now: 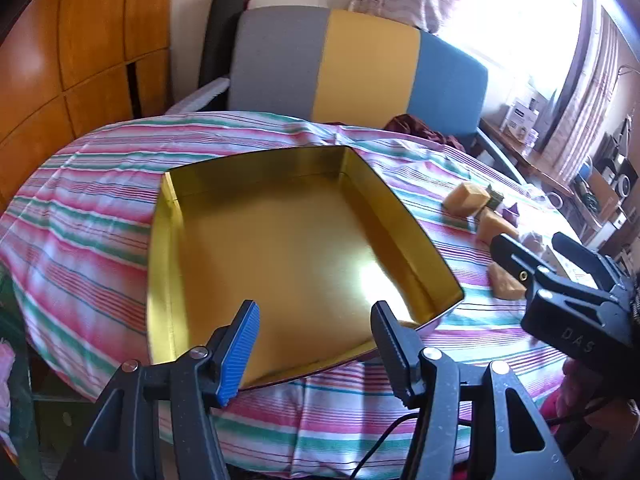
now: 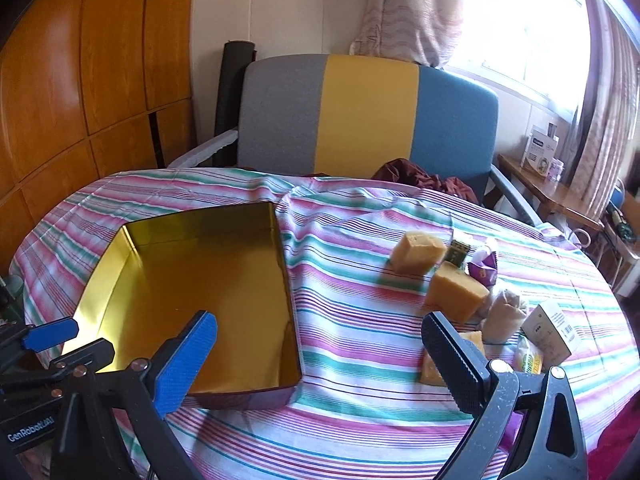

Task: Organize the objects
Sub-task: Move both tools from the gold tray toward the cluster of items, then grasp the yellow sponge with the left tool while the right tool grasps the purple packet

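striped cloth under gold tin; left gripper and right gripper agape, empty.

right claw spread wide and empty above the striped cloth covering the surface, blue pad at left and black toothed pad at right. open gold-lined tin lying empty to the left, with the left claw at its near-left corner, state unclear. to the right, a loose cluster: three yellow blocks, a small green box, a purple wrapper, a beige pouch, a white carton; grey, yellow and blue chair beyond.
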`<state>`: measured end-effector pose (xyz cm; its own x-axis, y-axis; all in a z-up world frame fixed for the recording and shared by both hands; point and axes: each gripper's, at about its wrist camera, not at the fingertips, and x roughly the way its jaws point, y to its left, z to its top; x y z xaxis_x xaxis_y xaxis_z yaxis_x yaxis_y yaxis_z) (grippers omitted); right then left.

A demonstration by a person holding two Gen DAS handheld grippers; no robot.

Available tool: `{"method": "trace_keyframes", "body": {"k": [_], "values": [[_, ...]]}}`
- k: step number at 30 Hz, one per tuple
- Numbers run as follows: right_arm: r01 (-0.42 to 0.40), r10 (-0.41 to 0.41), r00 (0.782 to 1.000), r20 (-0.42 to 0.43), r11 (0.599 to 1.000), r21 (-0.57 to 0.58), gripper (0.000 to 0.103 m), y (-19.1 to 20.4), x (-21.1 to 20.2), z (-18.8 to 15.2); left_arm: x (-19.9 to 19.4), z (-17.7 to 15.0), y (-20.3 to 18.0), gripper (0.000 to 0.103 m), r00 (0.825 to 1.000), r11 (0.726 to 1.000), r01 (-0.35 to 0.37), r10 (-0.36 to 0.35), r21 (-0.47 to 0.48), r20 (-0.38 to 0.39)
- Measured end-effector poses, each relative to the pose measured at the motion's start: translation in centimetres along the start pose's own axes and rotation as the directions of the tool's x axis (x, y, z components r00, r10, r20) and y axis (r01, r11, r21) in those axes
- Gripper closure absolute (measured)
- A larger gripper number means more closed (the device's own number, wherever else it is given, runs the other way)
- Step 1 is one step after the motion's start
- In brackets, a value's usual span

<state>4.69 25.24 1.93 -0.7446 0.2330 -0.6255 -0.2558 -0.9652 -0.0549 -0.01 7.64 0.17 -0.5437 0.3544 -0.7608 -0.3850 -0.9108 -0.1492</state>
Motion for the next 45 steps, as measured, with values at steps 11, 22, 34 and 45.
{"method": "trace_keyframes", "body": {"k": [11, 22, 34, 45], "values": [[0.109, -0.099, 0.992, -0.080, 0.986, 0.124, 0.000, -11.1, 1.1, -0.3, 0.7, 2.8, -7.5, 0.045, 0.964, 0.945, 0.266, -0.267, 0.188, -0.022], [0.257, -0.197, 0.960, -0.198, 0.901, 0.351, 0.000, -26.7, 2.0, -3.4, 6.5, 3.4, -18.4, 0.044, 0.916, 0.850, 0.397, -0.346, 0.346, -0.202], [0.182, -0.079, 0.975, -0.206, 0.818, 0.546, 0.000, -29.7, 2.3, -4.4, 13.5, 2.1, -26.9, 0.044, 0.900, 0.725, 0.426, -0.277, 0.542, -0.337], [0.127, -0.020, 0.980, -0.199, 0.830, 0.543, 0.000, -29.5, 3.0, -4.3, 16.9, 1.5, -29.5, 0.038, 0.917, 0.623, 0.395, -0.226, 0.676, -0.328]]}}
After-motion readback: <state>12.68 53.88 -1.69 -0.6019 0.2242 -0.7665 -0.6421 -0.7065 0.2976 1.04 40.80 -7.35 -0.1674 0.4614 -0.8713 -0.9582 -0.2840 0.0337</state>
